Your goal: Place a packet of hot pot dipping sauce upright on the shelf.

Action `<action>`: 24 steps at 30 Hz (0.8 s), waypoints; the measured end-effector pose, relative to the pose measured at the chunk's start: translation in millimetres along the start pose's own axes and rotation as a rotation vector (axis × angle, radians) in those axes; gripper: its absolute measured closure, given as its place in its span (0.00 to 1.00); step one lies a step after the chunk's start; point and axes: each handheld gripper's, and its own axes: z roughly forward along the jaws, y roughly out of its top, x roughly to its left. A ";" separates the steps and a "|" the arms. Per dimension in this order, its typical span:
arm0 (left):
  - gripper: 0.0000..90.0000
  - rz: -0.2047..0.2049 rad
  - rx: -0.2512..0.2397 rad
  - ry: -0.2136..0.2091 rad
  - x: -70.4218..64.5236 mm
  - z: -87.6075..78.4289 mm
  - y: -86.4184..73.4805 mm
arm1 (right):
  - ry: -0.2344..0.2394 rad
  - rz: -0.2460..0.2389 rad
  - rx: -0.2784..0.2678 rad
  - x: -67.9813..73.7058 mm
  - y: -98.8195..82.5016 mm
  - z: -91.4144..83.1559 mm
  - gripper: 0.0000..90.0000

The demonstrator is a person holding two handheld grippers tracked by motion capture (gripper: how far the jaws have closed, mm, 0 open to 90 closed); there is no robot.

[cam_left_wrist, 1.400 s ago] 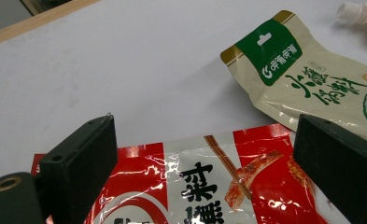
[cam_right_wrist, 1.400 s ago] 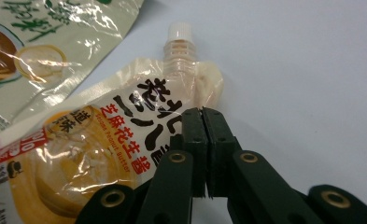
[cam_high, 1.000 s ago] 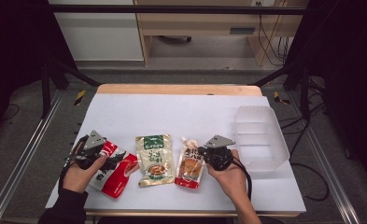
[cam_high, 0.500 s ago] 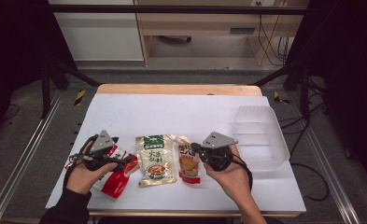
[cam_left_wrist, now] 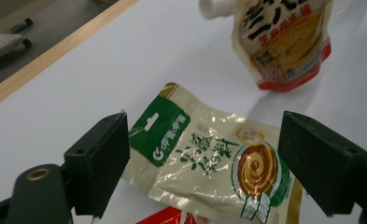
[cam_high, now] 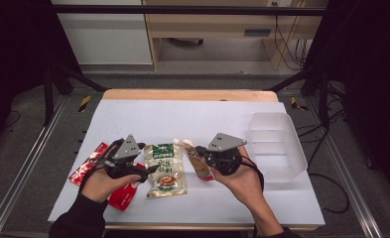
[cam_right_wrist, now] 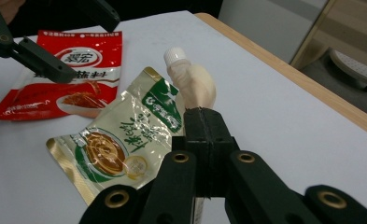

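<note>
From above, your right gripper (cam_high: 200, 157) is clenched on the spout pouch (cam_high: 196, 161), lifted just right of the green pouch (cam_high: 165, 169). Along your left gripper (cam_left_wrist: 204, 163), the jaws gape over that flat, slippery pouch. Along the right, you hold the soft pouch (cam_right_wrist: 194, 85) by its side; nearer the stiffer spout should flop less.

Right claw (cam_high: 201, 150) has lifted the spouted pouch (cam_high: 196, 159) off the table
</note>
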 end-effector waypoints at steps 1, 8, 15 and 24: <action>0.21 0.005 -0.006 -0.007 -0.5 1.5 6.0 | 0.012 0.003 -0.005 1.0 2.2 2.7 1.00; 0.29 0.039 -0.017 -0.020 0.5 4.3 22.8 | 0.047 -0.014 -0.018 8.6 11.6 8.0 1.00; 0.35 0.066 -0.036 -0.026 2.0 10.6 29.3 | 0.086 -0.014 -0.038 17.1 18.9 9.8 1.00; 0.44 0.075 -0.054 -0.044 3.9 14.9 29.5 | 0.113 -0.027 -0.043 25.2 21.7 13.1 1.00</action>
